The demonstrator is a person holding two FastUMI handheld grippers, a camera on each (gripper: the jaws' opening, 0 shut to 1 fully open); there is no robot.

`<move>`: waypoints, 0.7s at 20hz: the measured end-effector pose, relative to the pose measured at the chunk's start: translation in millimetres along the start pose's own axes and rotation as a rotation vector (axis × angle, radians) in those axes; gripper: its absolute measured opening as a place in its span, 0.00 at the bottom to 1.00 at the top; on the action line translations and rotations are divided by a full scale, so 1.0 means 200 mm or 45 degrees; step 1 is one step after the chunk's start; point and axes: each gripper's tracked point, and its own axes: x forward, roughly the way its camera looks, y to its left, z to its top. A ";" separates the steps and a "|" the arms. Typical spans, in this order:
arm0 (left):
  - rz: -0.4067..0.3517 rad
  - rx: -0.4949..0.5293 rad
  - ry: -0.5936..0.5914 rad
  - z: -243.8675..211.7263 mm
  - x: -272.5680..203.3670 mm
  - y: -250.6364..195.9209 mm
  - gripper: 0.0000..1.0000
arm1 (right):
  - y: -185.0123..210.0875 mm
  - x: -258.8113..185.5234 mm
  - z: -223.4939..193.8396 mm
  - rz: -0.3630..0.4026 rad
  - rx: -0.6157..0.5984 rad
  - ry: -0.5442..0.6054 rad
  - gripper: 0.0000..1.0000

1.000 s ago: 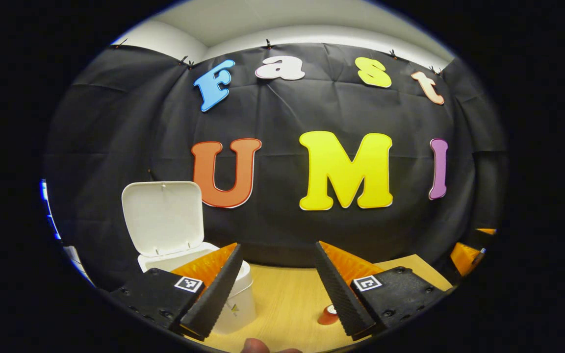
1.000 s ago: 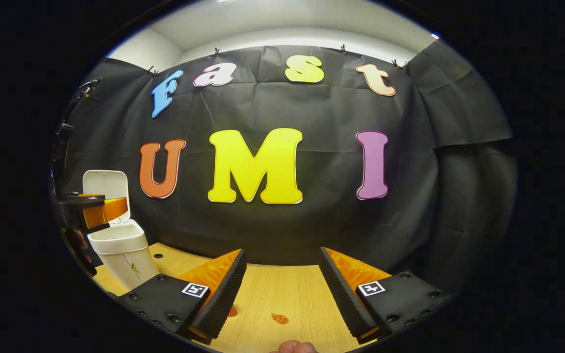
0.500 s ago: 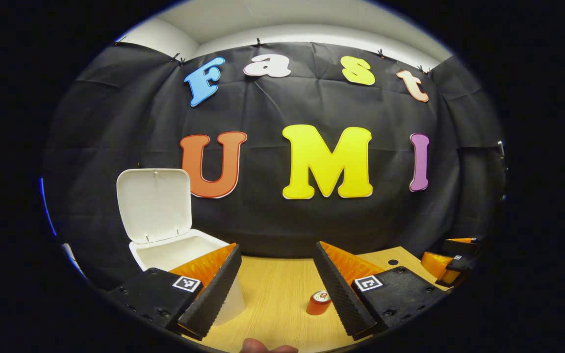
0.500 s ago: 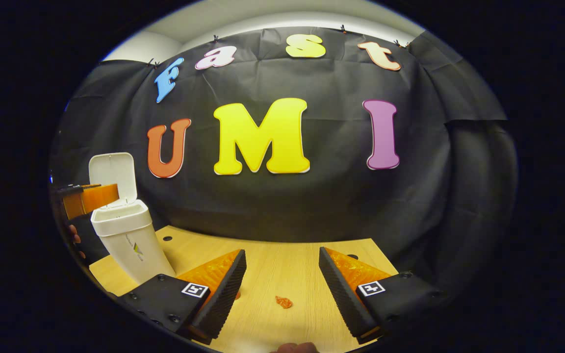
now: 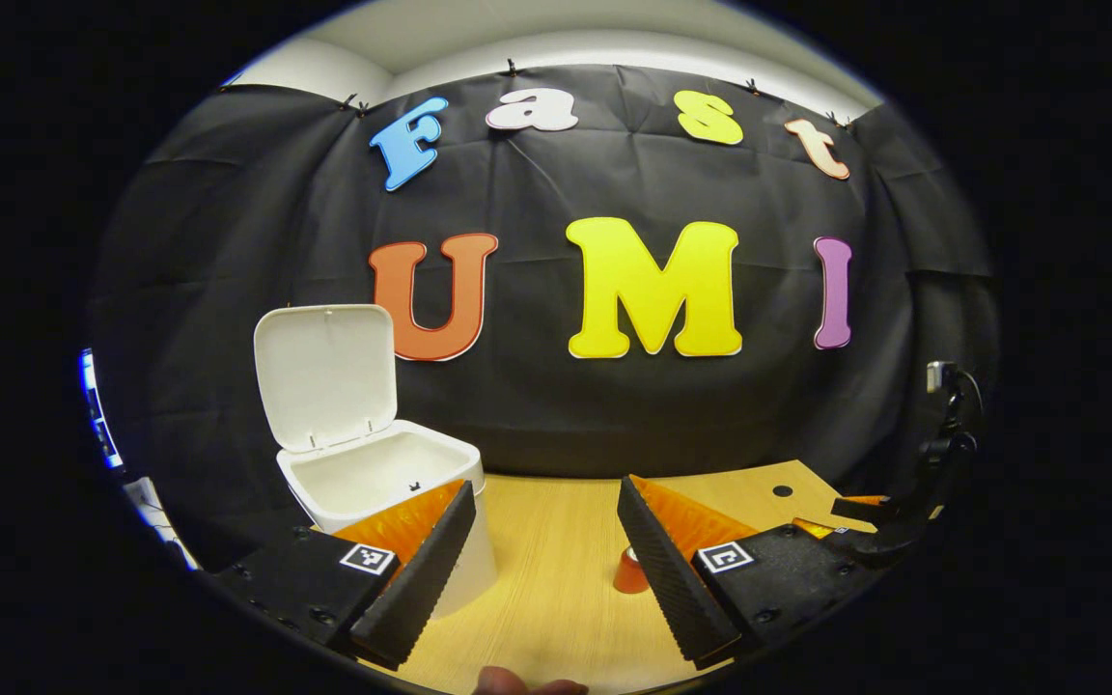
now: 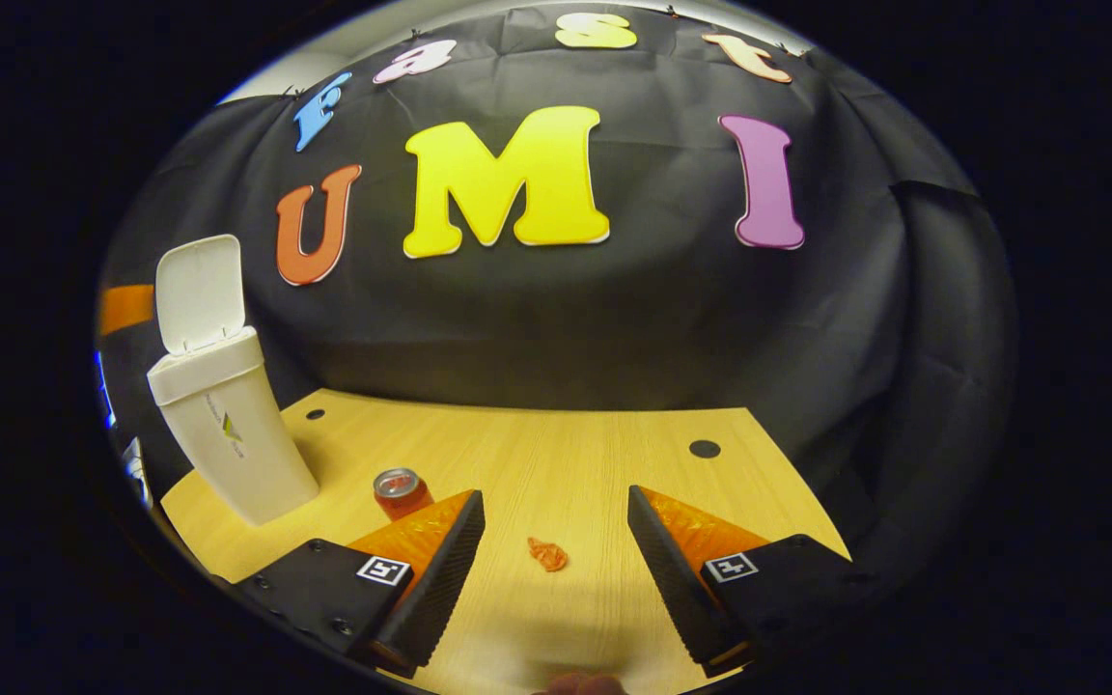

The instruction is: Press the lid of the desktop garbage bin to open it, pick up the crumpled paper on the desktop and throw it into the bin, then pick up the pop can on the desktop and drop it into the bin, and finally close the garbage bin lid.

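Observation:
The white bin [image 5: 392,483] stands with its lid [image 5: 324,375] swung up, its inside bare where it shows. My left gripper [image 5: 544,483] hovers open just in front of the bin's right side, holding nothing. The red pop can [image 5: 629,571] stands upright, half hidden behind one finger [image 5: 672,579]. In the right gripper view the bin [image 6: 228,434] is at the far left and the can [image 6: 402,490] stands right of it. A small orange-red crumpled paper [image 6: 547,553] lies on the desk between the fingers of my open right gripper [image 6: 556,494], which is above it and apart from it.
The wooden desk [image 6: 566,444] has small round holes [image 6: 704,448] near its back edge. The black cloth wall rises directly behind it. My right gripper [image 5: 865,516] and its mount show at the desk's far right in the left gripper view.
My right gripper has tipped downward and come forward, bringing the can and more desk into sight. My left gripper has shifted so the bin's inside shows more. Both stayed open.

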 end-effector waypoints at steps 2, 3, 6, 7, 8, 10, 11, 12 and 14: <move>0.014 0.007 0.025 -0.03 -0.02 0.01 0.98 | -0.01 0.08 -0.13 0.028 -0.020 0.088 0.94; 0.018 0.004 0.038 -0.05 -0.03 0.02 0.98 | -0.01 0.12 -0.17 0.040 -0.027 0.119 0.94; 0.034 0.001 0.088 -0.11 -0.08 0.02 0.98 | -0.06 0.23 -0.30 0.043 -0.049 0.200 0.95; 0.033 -0.002 0.113 -0.14 -0.10 0.02 0.98 | -0.07 0.27 -0.33 0.043 -0.060 0.222 0.95; 0.030 -0.010 0.138 -0.17 -0.12 0.02 0.98 | -0.08 0.31 -0.36 0.043 -0.069 0.244 0.95; 0.052 -0.029 0.178 -0.22 -0.16 0.04 0.98 | -0.07 0.37 -0.43 0.053 -0.086 0.284 0.95; 0.066 -0.033 0.191 -0.23 -0.17 0.06 0.98 | -0.06 0.41 -0.46 0.064 -0.095 0.308 0.95; 0.076 -0.032 0.199 -0.24 -0.19 0.07 0.98 | -0.05 0.45 -0.49 0.079 -0.108 0.330 0.95; 0.098 -0.022 0.210 -0.25 -0.21 0.09 0.98 | -0.01 0.50 -0.55 0.100 -0.129 0.369 0.95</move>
